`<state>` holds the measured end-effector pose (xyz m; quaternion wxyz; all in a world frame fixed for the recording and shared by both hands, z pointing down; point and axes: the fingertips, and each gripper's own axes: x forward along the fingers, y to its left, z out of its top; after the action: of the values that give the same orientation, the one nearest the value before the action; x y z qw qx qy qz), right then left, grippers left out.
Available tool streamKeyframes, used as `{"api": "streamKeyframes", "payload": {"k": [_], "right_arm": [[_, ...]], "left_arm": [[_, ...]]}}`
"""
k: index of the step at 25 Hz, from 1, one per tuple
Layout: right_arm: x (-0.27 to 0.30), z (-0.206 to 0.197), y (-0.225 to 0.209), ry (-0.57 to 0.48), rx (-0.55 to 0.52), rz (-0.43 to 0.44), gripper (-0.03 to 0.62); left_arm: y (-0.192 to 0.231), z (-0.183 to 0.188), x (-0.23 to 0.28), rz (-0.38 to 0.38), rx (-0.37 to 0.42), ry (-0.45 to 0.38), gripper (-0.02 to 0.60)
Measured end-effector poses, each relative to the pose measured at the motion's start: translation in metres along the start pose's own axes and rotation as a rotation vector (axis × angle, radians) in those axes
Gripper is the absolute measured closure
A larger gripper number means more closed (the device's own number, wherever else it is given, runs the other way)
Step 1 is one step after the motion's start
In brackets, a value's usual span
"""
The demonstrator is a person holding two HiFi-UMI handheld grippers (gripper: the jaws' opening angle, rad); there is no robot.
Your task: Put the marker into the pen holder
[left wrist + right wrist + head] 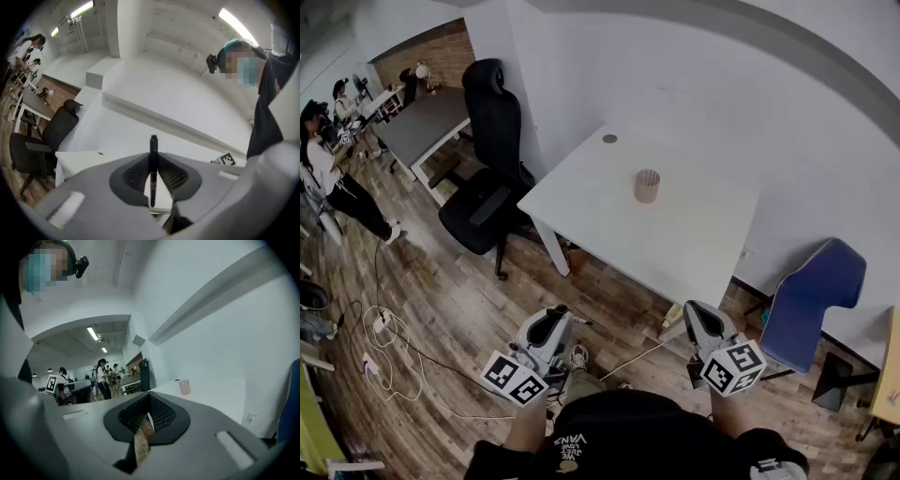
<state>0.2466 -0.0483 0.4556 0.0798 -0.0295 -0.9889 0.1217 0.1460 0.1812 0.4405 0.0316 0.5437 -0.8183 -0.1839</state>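
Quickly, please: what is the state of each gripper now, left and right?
Left gripper: closed on the marker.
Right gripper: closed, nothing between its fingers.

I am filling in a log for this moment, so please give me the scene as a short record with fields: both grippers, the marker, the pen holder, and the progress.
left gripper: shut on the marker, which stands upright between its pads
right gripper: jaws together, nothing between them
pen holder: pink, upright on the white table
marker and pen holder: apart; the person stands back from the table
progress: marker picked up, not yet in the pen holder
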Motion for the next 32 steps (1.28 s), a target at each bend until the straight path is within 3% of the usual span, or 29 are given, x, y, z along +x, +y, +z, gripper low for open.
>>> {"api": "streamKeyframes", "payload": {"k": [13,32], "right_arm": [[0.010,0.003,-0.013,-0.048,0.050,0.000,0.594],[0.133,0.029,-0.011,-0.096,0.100,-0.140,0.594]], "left_arm": [[0.010,-0.002,0.014,-0.009,-0.019,0.010,0.479],[0.144,0.044,0.078,-0.109,-0.048,0.056,0.479]]}}
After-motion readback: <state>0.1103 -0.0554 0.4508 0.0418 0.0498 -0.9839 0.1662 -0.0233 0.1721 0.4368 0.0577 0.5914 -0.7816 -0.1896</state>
